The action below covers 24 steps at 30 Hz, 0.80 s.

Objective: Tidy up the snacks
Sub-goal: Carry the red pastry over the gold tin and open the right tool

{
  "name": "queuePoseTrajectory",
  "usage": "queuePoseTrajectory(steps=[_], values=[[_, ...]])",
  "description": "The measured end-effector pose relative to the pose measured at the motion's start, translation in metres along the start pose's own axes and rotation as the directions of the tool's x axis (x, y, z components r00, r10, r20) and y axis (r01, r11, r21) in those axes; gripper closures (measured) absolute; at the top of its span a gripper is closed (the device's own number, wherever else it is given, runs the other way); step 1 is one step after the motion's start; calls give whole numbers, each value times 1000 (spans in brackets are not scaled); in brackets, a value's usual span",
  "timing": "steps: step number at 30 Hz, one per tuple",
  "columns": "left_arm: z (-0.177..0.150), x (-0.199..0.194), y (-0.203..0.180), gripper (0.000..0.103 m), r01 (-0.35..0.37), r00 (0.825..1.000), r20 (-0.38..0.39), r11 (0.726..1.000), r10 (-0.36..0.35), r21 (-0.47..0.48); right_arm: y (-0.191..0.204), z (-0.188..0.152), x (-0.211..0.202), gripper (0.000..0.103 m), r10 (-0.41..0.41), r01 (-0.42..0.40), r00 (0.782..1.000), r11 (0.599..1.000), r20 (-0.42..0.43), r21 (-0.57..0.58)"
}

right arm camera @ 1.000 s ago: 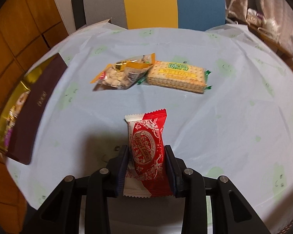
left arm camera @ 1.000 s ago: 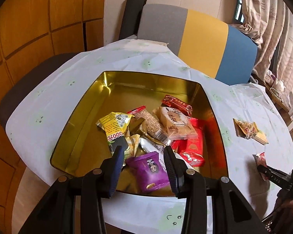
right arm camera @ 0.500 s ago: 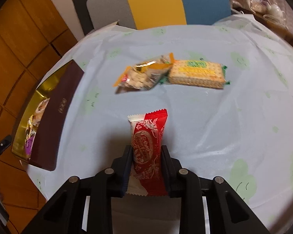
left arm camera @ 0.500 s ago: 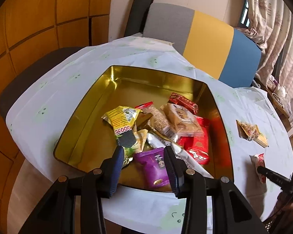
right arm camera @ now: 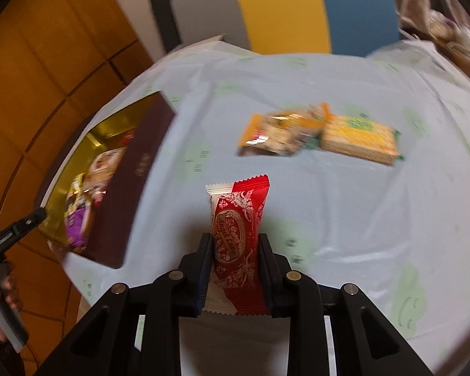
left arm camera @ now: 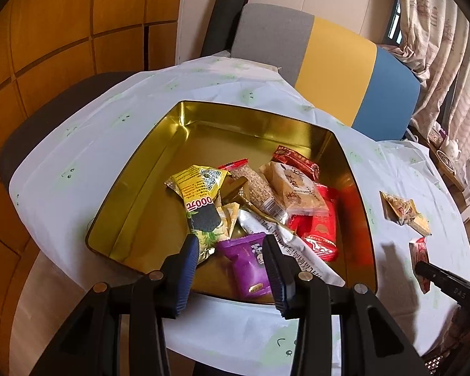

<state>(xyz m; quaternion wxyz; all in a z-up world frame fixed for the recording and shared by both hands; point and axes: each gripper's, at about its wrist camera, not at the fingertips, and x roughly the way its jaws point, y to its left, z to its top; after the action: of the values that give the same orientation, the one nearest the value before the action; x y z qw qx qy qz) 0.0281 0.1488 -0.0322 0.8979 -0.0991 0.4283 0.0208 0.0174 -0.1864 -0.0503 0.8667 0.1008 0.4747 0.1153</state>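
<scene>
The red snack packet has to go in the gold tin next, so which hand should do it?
The right. The right gripper already has its jaws shut on the red snack packet, and the gold tin lies just to its left. The left gripper hovers open over the tin, holding nothing.

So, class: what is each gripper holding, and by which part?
The right gripper pinches the red-and-white snack packet across its lower half, by its long side edges. The left gripper is open and holds nothing.

Warm indoor light; glare on gold tin (left arm camera: 257,125) wall at 12 o'clock; right wrist view motion-blurred; fisheye edges dark, bent.
</scene>
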Motion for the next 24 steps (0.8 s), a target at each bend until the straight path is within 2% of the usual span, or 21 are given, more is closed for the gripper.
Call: queuePoseTrajectory(steps=[6,14,18,21,24], values=[[2,0,8,61,-13,1000,6,1000,13,-20,63,11,-2,75,82,-83,997,981,-13,-175],[3,-4,20,61,-28,1000,11,999,28,-38,170,35,11,75,204,-201,978,895,-36,-398],[2,-5,26,61,-36,999,10,998,37,-49,200,38,40,73,241,-262,965,873,-103,-412],[2,-6,27,61,-40,999,8,998,41,-44,209,38,57,72,209,-240,971,870,-119,-430],[1,-5,28,61,-44,999,8,998,45,-45,212,38,62,62,212,-246,969,868,-125,-431]])
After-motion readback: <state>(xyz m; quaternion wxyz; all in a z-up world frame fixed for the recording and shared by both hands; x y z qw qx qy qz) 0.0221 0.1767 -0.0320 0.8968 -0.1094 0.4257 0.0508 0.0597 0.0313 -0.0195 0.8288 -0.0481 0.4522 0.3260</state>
